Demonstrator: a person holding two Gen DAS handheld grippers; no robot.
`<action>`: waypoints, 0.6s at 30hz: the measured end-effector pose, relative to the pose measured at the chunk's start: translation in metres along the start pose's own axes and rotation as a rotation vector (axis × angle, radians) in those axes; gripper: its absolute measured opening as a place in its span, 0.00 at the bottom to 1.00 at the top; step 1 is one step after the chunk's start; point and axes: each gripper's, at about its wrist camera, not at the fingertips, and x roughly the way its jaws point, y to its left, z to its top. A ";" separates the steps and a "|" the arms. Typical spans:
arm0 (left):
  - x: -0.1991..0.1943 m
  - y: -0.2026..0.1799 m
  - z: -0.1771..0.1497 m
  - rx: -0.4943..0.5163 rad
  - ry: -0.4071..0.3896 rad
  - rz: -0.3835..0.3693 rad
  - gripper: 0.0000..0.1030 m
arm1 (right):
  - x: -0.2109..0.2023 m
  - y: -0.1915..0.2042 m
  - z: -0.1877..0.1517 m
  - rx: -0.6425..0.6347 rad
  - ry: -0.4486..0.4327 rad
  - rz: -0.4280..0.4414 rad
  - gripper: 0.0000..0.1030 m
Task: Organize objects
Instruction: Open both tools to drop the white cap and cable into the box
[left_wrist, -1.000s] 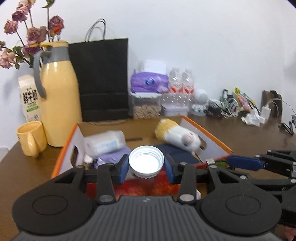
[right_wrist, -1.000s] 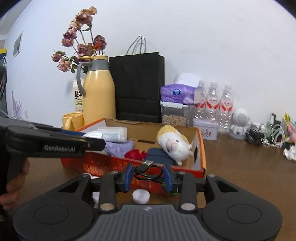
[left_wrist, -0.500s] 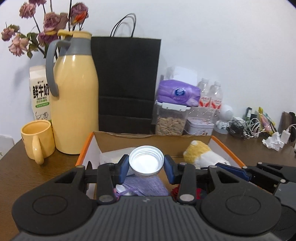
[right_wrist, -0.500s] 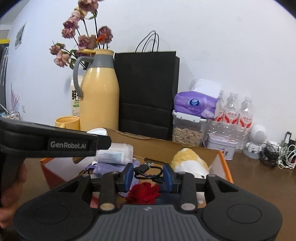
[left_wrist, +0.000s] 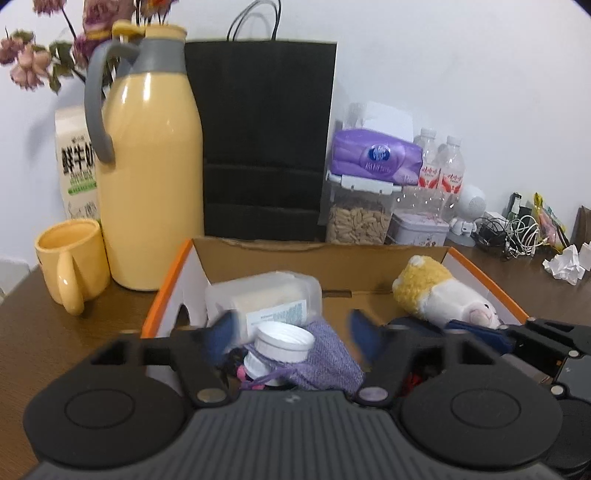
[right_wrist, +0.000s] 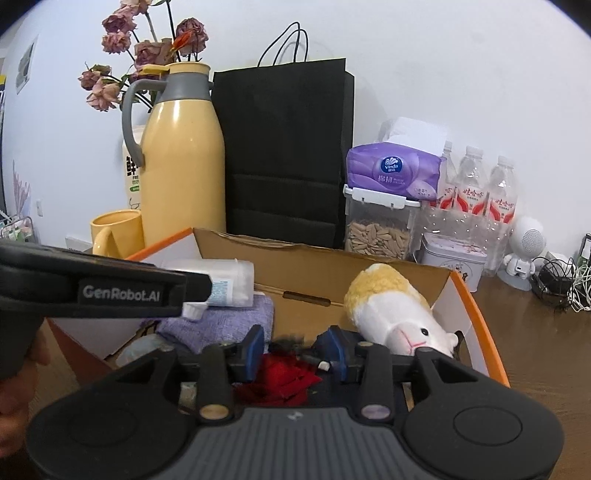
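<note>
An orange-edged cardboard box (left_wrist: 166, 291) (right_wrist: 476, 306) holds a plush toy (left_wrist: 443, 295) (right_wrist: 395, 314), a clear container (left_wrist: 258, 299) (right_wrist: 229, 277) and a purple pouch (left_wrist: 325, 362) (right_wrist: 229, 321). My left gripper (left_wrist: 291, 336) hangs over the box with its jaws opening. The white cap (left_wrist: 284, 343) lies loose on the pouch between the blurred pads, which do not touch it. My right gripper (right_wrist: 293, 349) is also over the box, jaws opening. A blurred black cable (right_wrist: 288, 341) sits between its pads above a red flower (right_wrist: 284, 376), and neither pad presses on it.
Behind the box stand a yellow jug (left_wrist: 147, 184), a yellow mug (left_wrist: 70, 258), a milk carton (left_wrist: 75, 166), a black paper bag (left_wrist: 266, 140), a seed container (left_wrist: 358, 218) with a tissue pack (left_wrist: 376, 158), water bottles (right_wrist: 480, 188) and a tin (left_wrist: 421, 229). Cables (left_wrist: 517, 232) lie far right.
Both grippers moved forward over the box. The left jaws spread and the white cap dropped onto the purple pouch. The right jaws widened and the cable slipped lower between them.
</note>
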 end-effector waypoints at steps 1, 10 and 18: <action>-0.003 -0.001 0.000 0.002 -0.015 0.018 1.00 | -0.002 0.000 0.000 0.001 -0.006 0.000 0.51; -0.020 -0.002 0.005 -0.032 -0.081 0.041 1.00 | -0.016 -0.004 0.000 0.009 -0.037 -0.048 1.00; -0.035 -0.005 0.004 -0.038 -0.103 0.042 1.00 | -0.029 -0.006 -0.001 0.012 -0.047 -0.053 1.00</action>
